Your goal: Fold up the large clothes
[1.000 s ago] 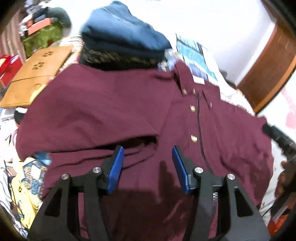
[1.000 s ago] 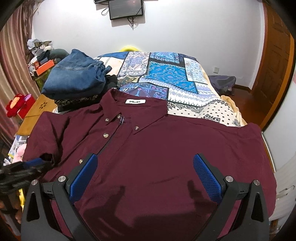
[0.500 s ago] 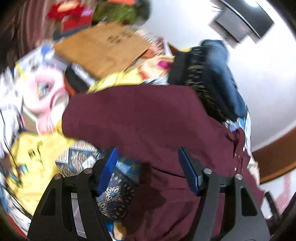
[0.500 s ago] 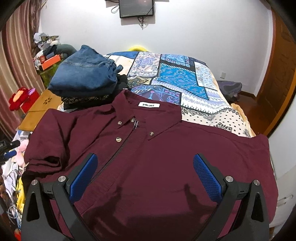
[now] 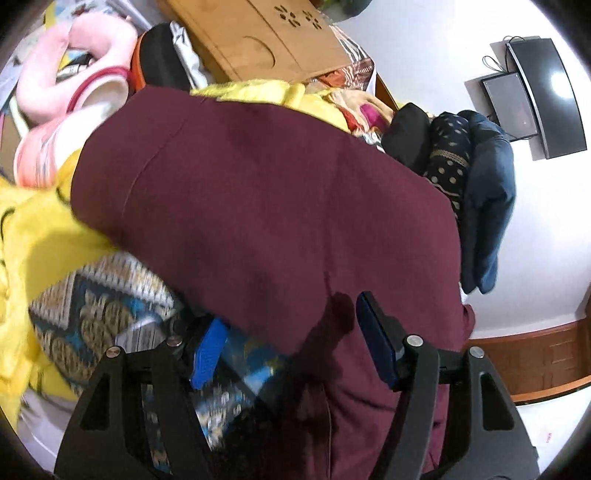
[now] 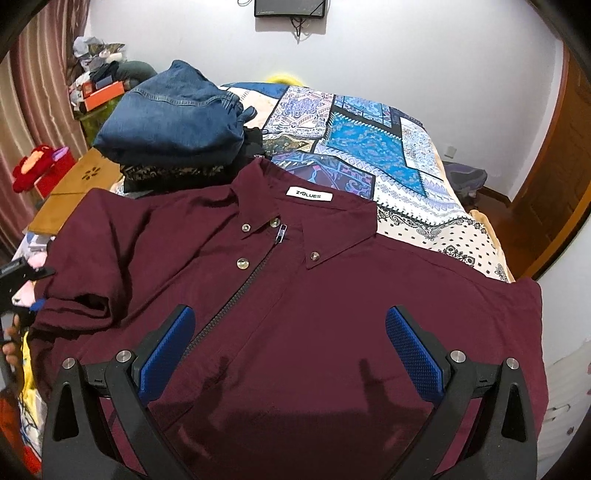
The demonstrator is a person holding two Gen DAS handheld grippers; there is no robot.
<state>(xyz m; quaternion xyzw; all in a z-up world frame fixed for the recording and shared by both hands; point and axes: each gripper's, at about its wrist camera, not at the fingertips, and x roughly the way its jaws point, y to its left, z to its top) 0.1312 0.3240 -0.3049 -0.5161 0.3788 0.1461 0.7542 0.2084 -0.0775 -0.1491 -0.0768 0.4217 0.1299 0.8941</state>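
Patchwork bedspread (image 6: 369, 147) in blues and creams covers the bed under a white wall, and spread front-up across its near end lies the maroon shirt (image 6: 314, 295), collar toward the wall, a white brand label (image 6: 309, 194) showing inside the neck, a dark zipper (image 6: 236, 291) running diagonally down the chest beside metal snap buttons. Its sleeve on the picture's left is bunched into folds at the bed's edge, while the other sleeve lies flat toward the right side. Over the shirt's lower front hovers the right gripper (image 6: 288, 350), blue pads spread wide with nothing but flat cloth below them, no grip at all. Off at the left edge of that view the left gripper (image 5: 288, 343) sits by the bunched sleeve, a hand (image 6: 11, 343) behind it; from its own camera the jaws stand apart, one blue pad over the bedspread and the other over maroon cloth, the shirt's edge running between them, and no pinch is visible. Behind the collar sits a stack of folded jeans (image 6: 173, 118) on dark patterned cloth (image 6: 173, 171). Beyond the bed's side: a wooden lap table (image 6: 74, 184), yellow fabric (image 5: 40, 229), a pink plush (image 5: 70, 74), and a wall-mounted screen (image 6: 290, 7).
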